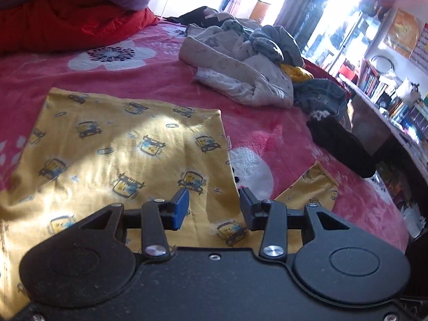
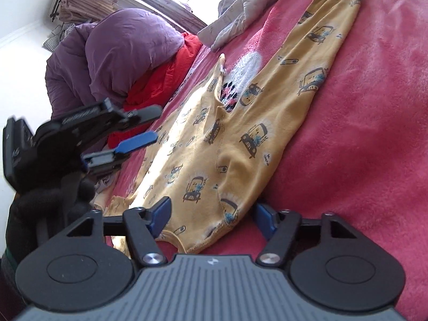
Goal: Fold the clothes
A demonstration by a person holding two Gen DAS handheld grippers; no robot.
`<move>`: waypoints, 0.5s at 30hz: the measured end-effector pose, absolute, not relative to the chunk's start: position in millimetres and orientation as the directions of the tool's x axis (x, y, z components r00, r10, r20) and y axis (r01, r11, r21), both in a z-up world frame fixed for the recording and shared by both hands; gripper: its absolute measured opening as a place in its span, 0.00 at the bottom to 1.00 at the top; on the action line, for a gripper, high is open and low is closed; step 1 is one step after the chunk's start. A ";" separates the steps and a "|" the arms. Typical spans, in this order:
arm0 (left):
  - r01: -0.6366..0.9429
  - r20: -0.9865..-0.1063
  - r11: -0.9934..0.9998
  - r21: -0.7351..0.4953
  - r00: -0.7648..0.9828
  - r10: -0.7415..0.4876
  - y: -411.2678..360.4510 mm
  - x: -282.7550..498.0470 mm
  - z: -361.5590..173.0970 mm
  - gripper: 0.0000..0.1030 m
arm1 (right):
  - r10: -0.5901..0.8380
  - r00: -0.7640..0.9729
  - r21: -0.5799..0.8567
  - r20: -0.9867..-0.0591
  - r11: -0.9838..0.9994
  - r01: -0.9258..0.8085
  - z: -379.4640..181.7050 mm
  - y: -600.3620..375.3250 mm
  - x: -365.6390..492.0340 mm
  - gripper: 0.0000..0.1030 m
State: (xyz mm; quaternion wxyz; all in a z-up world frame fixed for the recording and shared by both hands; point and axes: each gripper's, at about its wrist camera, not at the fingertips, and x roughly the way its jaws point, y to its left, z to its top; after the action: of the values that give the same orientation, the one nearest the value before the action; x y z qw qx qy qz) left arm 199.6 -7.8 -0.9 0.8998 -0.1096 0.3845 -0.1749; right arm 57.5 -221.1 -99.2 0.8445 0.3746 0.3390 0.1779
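A yellow garment (image 1: 120, 147) printed with cartoon cars lies spread flat on the pink floral blanket (image 1: 281, 133); one end of it (image 1: 315, 184) sticks out to the right. My left gripper (image 1: 214, 204) hovers over the garment's near part, open, with nothing between its blue pads. In the right wrist view the same garment (image 2: 240, 133) stretches away up the bed. My right gripper (image 2: 214, 214) stands open at its near hem, and the cloth lies loose between the fingers. The left gripper (image 2: 149, 125) shows there at the left, held by a black-gloved hand (image 2: 40, 200).
A heap of unfolded grey and beige clothes (image 1: 240, 61) lies at the far side of the bed, and a black item (image 1: 342, 144) sits near the right edge. Red quilt (image 1: 67, 24) and purple bedding (image 2: 120, 53) are piled at the head. Bookshelves (image 1: 388, 93) stand beyond the bed's right edge.
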 end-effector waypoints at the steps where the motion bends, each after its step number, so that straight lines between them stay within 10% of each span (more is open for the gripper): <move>1: 0.241 -0.669 0.920 -0.309 0.633 -0.391 -16.4 208.7 -0.6 0.39 | 0.548 0.708 0.741 -0.445 0.669 -0.051 -98.6 -220.3 58.6 0.51; 15: 0.273 -0.771 0.960 -0.066 0.597 -0.222 -88.1 301.5 -12.8 0.38 | 0.533 0.724 0.687 -0.439 0.718 -0.112 -98.1 -217.6 65.2 0.42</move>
State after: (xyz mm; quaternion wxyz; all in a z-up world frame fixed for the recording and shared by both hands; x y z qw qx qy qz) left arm 301.5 -88.1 -12.8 0.8930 0.0296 0.4272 -0.1386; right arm 65.2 -217.6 -98.1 0.8690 0.3267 0.3221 0.1854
